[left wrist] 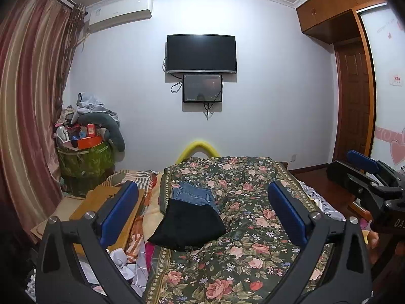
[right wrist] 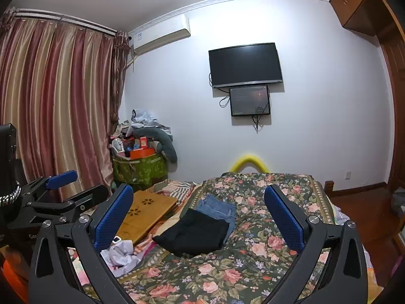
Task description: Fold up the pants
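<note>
Left wrist view shows the black pants (left wrist: 188,224) folded on the floral bedspread (left wrist: 253,253), overlapping folded blue jeans (left wrist: 193,193) beyond them, ahead of and between the spread, empty jaws of the left gripper (left wrist: 202,212). The right gripper (right wrist: 198,215) likewise gapes wide, holding nothing, with a wooden lap tray (right wrist: 146,210) past its left jaw.

Left wrist view: bed with folded garments.
Black pants (left wrist: 188,224) folded on floral bedspread (left wrist: 253,253), overlapping folded jeans (left wrist: 193,193); left gripper (left wrist: 202,212) spread wide above, empty.
</note>
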Tool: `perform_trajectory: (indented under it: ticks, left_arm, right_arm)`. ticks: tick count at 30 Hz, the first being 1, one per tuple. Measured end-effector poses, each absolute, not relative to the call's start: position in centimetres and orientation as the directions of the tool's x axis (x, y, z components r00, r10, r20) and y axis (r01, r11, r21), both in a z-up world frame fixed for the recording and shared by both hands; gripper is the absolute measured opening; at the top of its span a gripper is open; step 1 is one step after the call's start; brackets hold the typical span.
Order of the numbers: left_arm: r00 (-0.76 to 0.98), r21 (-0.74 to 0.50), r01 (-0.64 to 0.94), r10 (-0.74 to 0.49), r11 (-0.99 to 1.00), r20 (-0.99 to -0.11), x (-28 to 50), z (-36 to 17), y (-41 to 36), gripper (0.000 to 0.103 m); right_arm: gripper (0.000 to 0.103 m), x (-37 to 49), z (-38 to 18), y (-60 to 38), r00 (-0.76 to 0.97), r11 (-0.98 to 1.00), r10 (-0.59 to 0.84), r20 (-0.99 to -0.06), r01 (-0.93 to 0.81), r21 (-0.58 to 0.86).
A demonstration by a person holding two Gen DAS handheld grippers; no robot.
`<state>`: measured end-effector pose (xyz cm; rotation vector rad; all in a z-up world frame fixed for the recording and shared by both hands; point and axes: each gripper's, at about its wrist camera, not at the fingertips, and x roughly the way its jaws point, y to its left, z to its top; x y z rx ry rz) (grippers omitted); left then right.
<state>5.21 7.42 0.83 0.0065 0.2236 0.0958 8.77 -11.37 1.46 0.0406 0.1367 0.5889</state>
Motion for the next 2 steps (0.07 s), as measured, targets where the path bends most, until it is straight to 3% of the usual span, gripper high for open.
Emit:
perform_trajectory:
  ticks: [2]
  left_arm:
    - [0.970,0.014,-0.091,0.091,0.996,-0.223,5.28,0.85,7.43,0.103]
  right_arm:
    - [0.103,8.76,1.50,-11.37,0.823,0.831,0.557,-0.116,-0.551,0.079]
